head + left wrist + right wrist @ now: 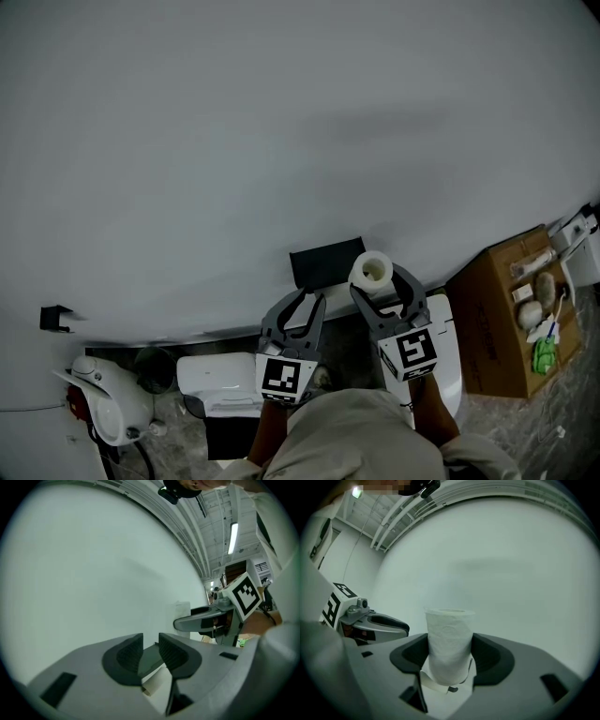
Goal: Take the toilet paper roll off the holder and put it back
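Observation:
My right gripper (380,284) is shut on the white toilet paper roll (372,270), held upright and just right of the black holder (325,263) on the grey wall. In the right gripper view the roll (449,637) stands between the dark pads (490,657) and rises above them. My left gripper (311,298) reaches up to the holder's lower edge. In the left gripper view its jaws (151,656) stand nearly together with a dark flat piece, seemingly the holder's edge (151,659), filling the narrow gap.
A white toilet (217,384) sits below the grippers against the wall. A brown cardboard box (497,323) with small items on top stands at the right. A white appliance (105,401) is at the lower left, and a small black bracket (55,319) is on the wall.

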Available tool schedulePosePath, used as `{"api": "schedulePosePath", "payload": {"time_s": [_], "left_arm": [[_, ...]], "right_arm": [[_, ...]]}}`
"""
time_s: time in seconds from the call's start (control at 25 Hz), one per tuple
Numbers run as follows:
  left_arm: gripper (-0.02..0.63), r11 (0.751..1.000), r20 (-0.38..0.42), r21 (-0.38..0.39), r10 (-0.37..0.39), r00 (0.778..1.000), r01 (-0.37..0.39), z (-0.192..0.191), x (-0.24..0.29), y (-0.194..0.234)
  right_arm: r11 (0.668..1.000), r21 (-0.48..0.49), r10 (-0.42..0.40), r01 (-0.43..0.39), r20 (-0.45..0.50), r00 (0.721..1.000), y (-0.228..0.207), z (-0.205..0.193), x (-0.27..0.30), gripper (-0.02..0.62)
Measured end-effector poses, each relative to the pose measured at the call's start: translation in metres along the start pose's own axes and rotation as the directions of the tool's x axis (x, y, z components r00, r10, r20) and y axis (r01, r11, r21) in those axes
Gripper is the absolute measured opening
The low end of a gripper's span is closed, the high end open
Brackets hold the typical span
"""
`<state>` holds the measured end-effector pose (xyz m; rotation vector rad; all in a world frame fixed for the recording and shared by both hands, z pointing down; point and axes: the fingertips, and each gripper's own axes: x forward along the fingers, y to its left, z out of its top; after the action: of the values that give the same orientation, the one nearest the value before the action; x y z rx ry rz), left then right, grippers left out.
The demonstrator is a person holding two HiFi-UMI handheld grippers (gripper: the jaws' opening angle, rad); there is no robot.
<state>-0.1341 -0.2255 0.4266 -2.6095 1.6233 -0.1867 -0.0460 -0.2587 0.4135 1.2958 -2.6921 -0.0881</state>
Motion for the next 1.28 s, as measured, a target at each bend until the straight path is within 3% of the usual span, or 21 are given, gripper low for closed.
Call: {"api": "schedulePosePath", "payload": {"time_s": [0.68,1.28], "left_arm": [[0.109,0.997,-0.027,-0.011,0.077,0.997,-0.078,-0.006,-0.021,-0.024],[0.109,0.998,-0.039,-0.005,0.061,0.997,-0.062,-0.011,-0.020,-0.023]], "right_arm": [[0.994,0.033,0.106,-0.104,-0.042,0.994,0.018,-0.025,-0.034,0.278],[0.994,0.044,0.099,-0.097,-0.032,0.995,0.020,-0.026,-0.032,0.278]]}}
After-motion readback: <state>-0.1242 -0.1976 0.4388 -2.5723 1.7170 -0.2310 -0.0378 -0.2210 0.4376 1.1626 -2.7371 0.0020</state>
